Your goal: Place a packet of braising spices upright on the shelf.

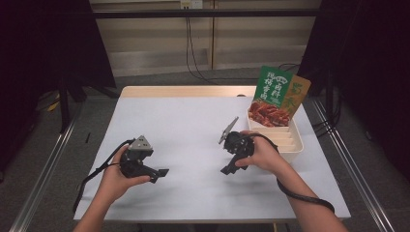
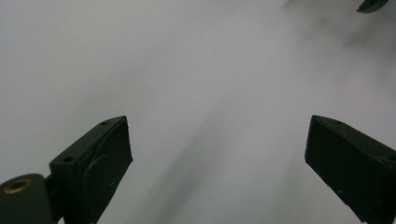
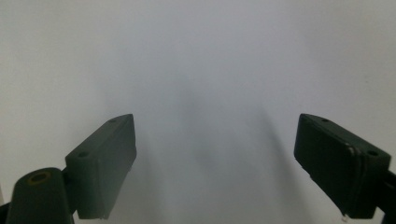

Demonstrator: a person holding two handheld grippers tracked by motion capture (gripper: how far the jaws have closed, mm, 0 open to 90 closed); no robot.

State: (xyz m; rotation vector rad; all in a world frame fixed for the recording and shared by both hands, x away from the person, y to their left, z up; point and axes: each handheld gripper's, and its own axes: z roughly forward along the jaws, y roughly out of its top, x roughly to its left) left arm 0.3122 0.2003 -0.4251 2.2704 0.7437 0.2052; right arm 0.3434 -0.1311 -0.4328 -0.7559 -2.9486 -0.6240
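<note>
While both hands were held low over the white desk (image 1: 193, 125), the left tongs (image 1: 162, 172) were seen near the desk's front left part, gripped in the person's left hand (image 1: 116, 179), with a grey three-cornered plate on top and a black cable trailing back along the forearm. In the left gripper view, the left tongs (image 2: 217, 163) were spread wide apart, with nothing but bare desk surface between the two black jaws. Farther right, near the middle of the desk, the right tongs (image 1: 228, 169) were held in the right hand (image 1: 263, 155), pointed down and to the left toward the desk, well apart from the left tongs. In the right gripper view, the right tongs (image 3: 215, 161) were likewise opened wide, and nothing was grasped between the jaws; only plain white surface was shown beyond them. Just to the right of the right hand, a white slotted tray (image 1: 295, 145) was set at the desk's right edge. At the far end of that tray, a green snack packet (image 1: 270, 94) was stood upright, and an orange packet (image 1: 297, 96) was leaned just behind it, touching it.
</note>
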